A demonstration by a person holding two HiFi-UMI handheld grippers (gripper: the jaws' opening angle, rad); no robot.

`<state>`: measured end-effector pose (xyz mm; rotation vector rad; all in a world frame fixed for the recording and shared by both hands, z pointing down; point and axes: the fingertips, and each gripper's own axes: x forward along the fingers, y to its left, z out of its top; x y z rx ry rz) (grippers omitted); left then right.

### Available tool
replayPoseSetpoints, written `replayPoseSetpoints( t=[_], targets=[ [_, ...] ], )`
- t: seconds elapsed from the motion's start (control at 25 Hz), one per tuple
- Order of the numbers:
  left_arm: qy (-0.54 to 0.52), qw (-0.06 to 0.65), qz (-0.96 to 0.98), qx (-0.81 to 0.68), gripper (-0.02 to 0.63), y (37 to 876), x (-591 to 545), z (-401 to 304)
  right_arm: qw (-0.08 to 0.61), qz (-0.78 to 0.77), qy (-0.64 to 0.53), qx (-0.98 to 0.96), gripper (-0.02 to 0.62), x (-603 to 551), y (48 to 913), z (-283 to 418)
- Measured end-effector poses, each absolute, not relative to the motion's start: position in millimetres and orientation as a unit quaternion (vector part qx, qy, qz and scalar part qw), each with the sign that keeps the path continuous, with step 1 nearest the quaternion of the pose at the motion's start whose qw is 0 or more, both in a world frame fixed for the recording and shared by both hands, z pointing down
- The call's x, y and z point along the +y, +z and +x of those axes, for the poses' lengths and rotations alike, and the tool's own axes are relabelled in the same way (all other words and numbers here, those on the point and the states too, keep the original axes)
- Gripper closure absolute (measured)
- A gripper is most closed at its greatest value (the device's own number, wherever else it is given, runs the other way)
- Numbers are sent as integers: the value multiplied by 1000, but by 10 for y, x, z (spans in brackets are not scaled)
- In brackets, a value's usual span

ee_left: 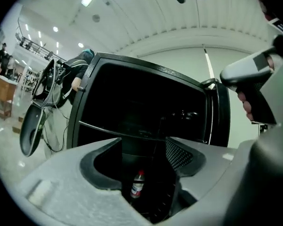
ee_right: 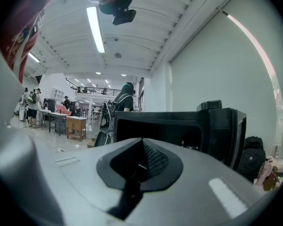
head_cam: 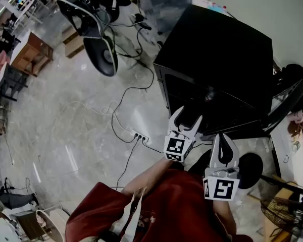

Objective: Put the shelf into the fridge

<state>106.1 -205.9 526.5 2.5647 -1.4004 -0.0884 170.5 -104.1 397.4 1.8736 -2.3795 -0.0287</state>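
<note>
The black box-shaped fridge (head_cam: pixel 217 49) stands on the floor at about one o'clock in the head view. Its door (head_cam: pixel 288 102) is swung open toward three o'clock. Both grippers hang just in front of the opening, at five o'clock in that view.

The left gripper (head_cam: pixel 188 117) has its jaws spread and grasps nothing. Its own view looks between them into the dark cabinet, where a small red-capped bottle (ee_left: pixel 138 183) stands low down and well beyond the jaws. The right gripper (head_cam: pixel 223 140) is clenched on itself, its pads meeting with nothing between them.

A thin pale strip (ee_left: pixel 118 128) crosses the fridge's open front from nine toward three o'clock, above the bottle. I take it for the front edge of the clear flat shelf, lying roughly level inside the cabinet — though the interior is too dark to see its runners or its back edge.

Neither gripper holds anything and the shelf is apparently in the cabinet, so the placing step looks done or nearly so. What remains is probably to check the seating. If the front edge stands proud, the next move would be a light, square push at twelve o'clock — even on both sides so it does not skew. After that, draw the grippers clear of the door's swing.
</note>
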Motion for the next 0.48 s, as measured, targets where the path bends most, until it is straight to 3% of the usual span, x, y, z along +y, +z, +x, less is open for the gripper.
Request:
replayPoseSetpoints(
  t=[0.48],
  targets=[
    [-19,98,870,-482,310,5255,-2174,1070,57,625,-8,-779,595,-1038,3973,1770]
  ],
)
